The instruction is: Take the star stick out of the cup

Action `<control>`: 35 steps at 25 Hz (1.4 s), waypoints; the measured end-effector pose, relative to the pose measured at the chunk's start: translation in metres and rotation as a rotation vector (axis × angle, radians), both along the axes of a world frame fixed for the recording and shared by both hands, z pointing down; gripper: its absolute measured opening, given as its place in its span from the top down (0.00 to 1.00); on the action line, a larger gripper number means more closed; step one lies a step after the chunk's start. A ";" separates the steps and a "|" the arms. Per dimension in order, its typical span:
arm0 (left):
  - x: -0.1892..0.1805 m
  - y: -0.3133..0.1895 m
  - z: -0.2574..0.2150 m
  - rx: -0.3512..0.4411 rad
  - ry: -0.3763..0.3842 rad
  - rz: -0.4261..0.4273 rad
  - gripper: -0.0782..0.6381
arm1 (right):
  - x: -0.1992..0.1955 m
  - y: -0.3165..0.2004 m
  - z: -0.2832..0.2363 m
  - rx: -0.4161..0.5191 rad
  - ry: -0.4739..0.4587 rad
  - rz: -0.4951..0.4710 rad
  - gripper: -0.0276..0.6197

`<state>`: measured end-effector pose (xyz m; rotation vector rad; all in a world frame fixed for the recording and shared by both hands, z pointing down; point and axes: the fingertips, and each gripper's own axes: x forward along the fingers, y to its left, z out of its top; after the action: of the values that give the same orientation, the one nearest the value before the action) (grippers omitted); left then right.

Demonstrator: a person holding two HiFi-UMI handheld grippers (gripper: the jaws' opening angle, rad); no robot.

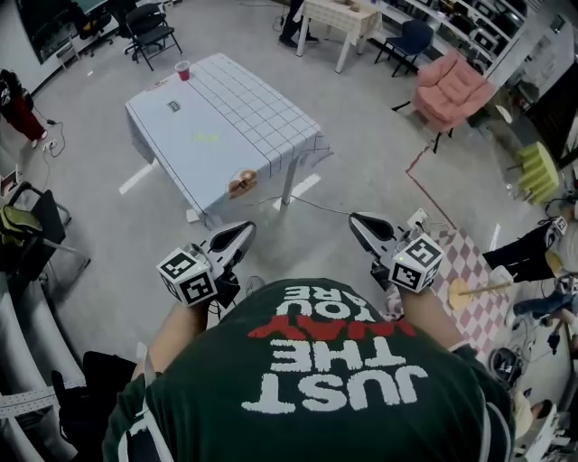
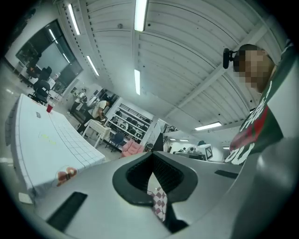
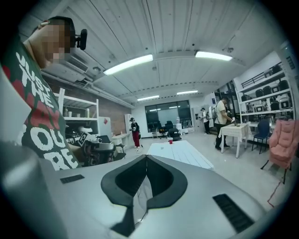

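Note:
A red cup (image 1: 183,69) stands on the far corner of a table with a pale blue gridded cloth (image 1: 262,113), well ahead of me. No stick shows above its rim at this distance. A small yellow-green thing (image 1: 206,138) lies mid-table, too small to make out. My left gripper (image 1: 244,229) and right gripper (image 1: 355,220) are held close to my chest, far short of the table, both shut and empty. The cup appears tiny in the left gripper view (image 2: 49,108) and the right gripper view (image 3: 171,141). The jaws meet at their tips in both views, left gripper (image 2: 150,155) and right gripper (image 3: 145,157).
A brown round object (image 1: 241,183) sits at the table's near edge and a small dark item (image 1: 173,106) near the cup. A pink armchair (image 1: 450,90), a white table (image 1: 341,18), black chairs (image 1: 150,32) and a checkered mat (image 1: 471,269) stand around. A cable (image 1: 316,206) crosses the floor.

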<state>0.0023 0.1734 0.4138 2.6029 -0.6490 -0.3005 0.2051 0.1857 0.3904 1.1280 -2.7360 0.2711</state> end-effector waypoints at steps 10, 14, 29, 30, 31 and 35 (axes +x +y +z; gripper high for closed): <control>-0.087 -0.194 -0.014 -0.008 -0.005 -0.068 0.88 | -0.079 -0.199 -0.020 0.006 -0.017 -0.052 0.91; -0.101 -0.240 -0.010 -0.018 -0.004 -0.108 0.88 | -0.086 -0.254 -0.009 -0.019 -0.026 -0.079 0.91; -0.113 -0.420 0.014 -0.072 -0.036 -0.560 0.88 | -0.095 -0.529 0.028 -0.054 -0.023 -0.474 0.91; -0.112 -0.436 0.013 -0.077 -0.030 -0.595 0.88 | -0.094 -0.552 0.028 -0.049 -0.014 -0.500 0.91; -0.109 -0.451 0.011 -0.078 -0.027 -0.622 0.88 | -0.092 -0.574 0.027 -0.038 -0.003 -0.522 0.91; -0.109 -0.489 0.011 -0.107 -0.052 -0.704 0.88 | -0.107 -0.648 0.036 -0.013 0.032 -0.585 0.91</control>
<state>-0.1064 -0.3160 0.4248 2.2000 -1.5422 -0.3922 0.0977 -0.4625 0.4260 0.2867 -2.8724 0.1819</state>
